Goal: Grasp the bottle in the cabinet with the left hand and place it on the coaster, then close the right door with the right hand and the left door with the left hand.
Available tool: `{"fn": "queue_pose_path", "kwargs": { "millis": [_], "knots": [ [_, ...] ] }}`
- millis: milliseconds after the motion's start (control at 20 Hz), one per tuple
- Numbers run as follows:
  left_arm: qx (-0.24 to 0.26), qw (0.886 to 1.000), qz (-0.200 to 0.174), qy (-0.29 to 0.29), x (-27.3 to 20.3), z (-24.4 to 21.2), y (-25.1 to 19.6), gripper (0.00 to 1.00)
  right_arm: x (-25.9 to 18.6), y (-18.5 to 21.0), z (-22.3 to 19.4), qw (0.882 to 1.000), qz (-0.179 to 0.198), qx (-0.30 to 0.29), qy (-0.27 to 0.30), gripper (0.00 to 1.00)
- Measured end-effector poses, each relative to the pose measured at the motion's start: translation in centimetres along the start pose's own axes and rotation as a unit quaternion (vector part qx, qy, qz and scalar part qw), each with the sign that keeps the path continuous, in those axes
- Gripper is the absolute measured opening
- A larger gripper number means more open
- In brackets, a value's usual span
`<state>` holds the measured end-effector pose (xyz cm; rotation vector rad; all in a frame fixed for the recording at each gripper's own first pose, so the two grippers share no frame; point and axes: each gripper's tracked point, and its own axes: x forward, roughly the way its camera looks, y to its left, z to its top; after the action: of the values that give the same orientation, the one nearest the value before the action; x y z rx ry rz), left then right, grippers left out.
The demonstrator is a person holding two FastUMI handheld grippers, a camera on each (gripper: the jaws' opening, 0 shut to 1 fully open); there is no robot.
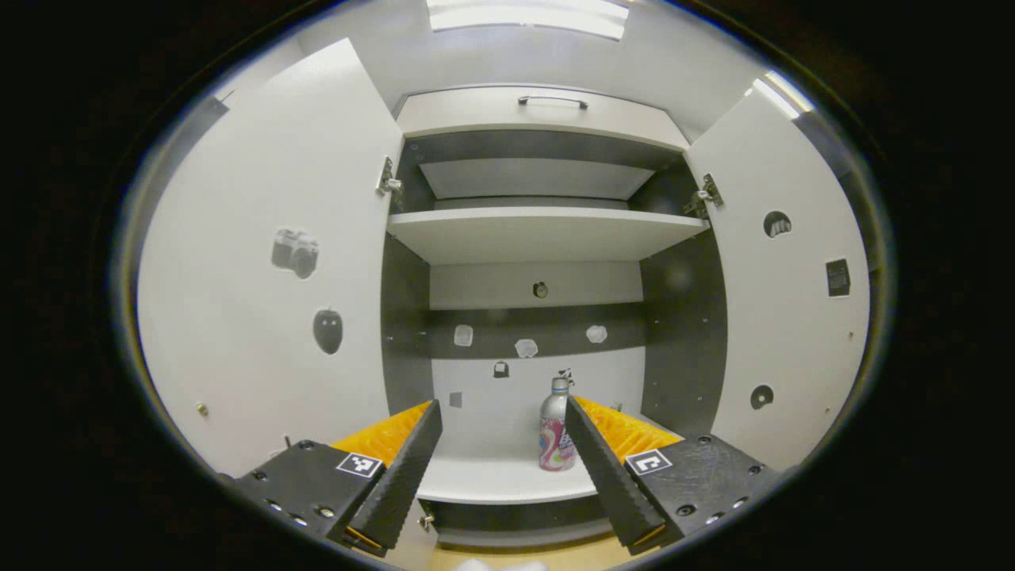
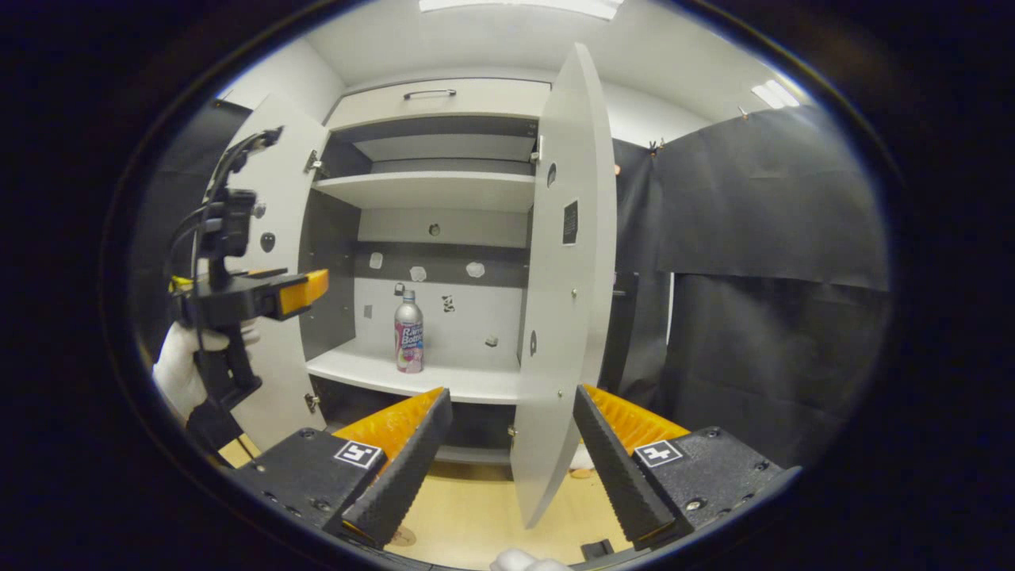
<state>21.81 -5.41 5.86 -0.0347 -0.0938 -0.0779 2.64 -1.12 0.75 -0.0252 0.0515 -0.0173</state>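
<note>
A silver bottle (image 1: 557,432) with a pink label stands upright on the cabinet's lower shelf (image 1: 492,480), toward the right. My left gripper (image 1: 503,403) is open in front of the shelf, short of the bottle, which shows just inside its right finger. In the right gripper view the bottle (image 2: 408,333) stands in the open cabinet, and the left gripper (image 2: 312,287) hangs at the cabinet's left, held by a gloved hand (image 2: 186,373). My right gripper (image 2: 511,392) is open and holds nothing, low before the edge of the right door (image 2: 567,277). Both doors stand wide open.
The left door (image 1: 270,277) and right door (image 1: 785,301) flank the opening. An upper shelf (image 1: 539,230) is bare, with a drawer front and handle (image 1: 553,101) above. A pale wooden surface (image 2: 468,507) lies below the cabinet. Black cloth (image 2: 777,238) hangs at the right.
</note>
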Motion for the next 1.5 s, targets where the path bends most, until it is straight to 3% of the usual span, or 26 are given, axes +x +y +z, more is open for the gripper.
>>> {"fn": "queue_pose_path", "kwargs": {
  "millis": [50, 200, 250, 300, 400, 750, 800, 850, 1250, 1400, 1500],
  "knots": [
    [0.000, 1.000, 0.001, -0.006, 1.6, 0.5, -0.2, 1.00, -0.2, -0.1, 0.3, 1.000, -0.002, -0.001, -0.002, 1.00],
    [-0.012, 1.000, 0.011, -0.015, 5.8, 0.7, -0.8, 0.96, -0.5, -0.3, 0.6, 1.000, -0.006, 0.002, -0.003, 1.00],
    [-0.018, 1.000, 0.013, -0.011, 7.0, 0.3, -1.2, 1.00, -0.5, -0.2, 0.7, 1.000, -0.003, 0.008, -0.004, 1.00],
    [-0.026, 1.000, 0.013, -0.005, 8.2, -0.3, -1.7, 0.96, -0.6, -0.1, 0.9, 1.000, -0.001, 0.013, -0.007, 1.00],
    [-0.042, 0.999, 0.006, 0.003, 10.4, -1.2, -3.0, 1.00, -0.6, -0.3, 0.8, 1.000, -0.006, 0.015, -0.002, 1.00],
    [-0.011, 1.000, -0.006, 0.019, 16.2, -6.3, -6.9, 0.96, -0.6, -1.2, -0.7, 0.999, -0.021, 0.010, 0.030, 1.00],
    [-0.007, 1.000, -0.005, 0.023, 16.7, -7.1, -7.1, 1.00, -0.7, -1.3, -1.2, 0.999, -0.023, 0.009, 0.035, 1.00],
    [-0.004, 1.000, -0.003, 0.029, 17.2, -7.8, -7.2, 0.95, -0.6, -1.5, -1.4, 0.999, -0.024, 0.009, 0.040, 1.00],
    [-0.003, 0.997, 0.009, 0.081, 19.4, -13.0, -7.3, 0.95, -0.4, -1.9, -2.5, 0.998, -0.028, 0.014, 0.059, 1.00],
    [-0.003, 0.997, 0.006, 0.082, 19.1, -13.0, -7.3, 0.80, -0.6, -1.8, -2.4, 0.998, -0.024, 0.019, 0.057, 1.00],
    [-0.011, 0.997, 0.005, 0.079, 18.5, -12.3, -7.0, 0.84, -0.7, -1.8, -2.1, 0.998, -0.023, 0.018, 0.053, 1.00]
  ]
}}
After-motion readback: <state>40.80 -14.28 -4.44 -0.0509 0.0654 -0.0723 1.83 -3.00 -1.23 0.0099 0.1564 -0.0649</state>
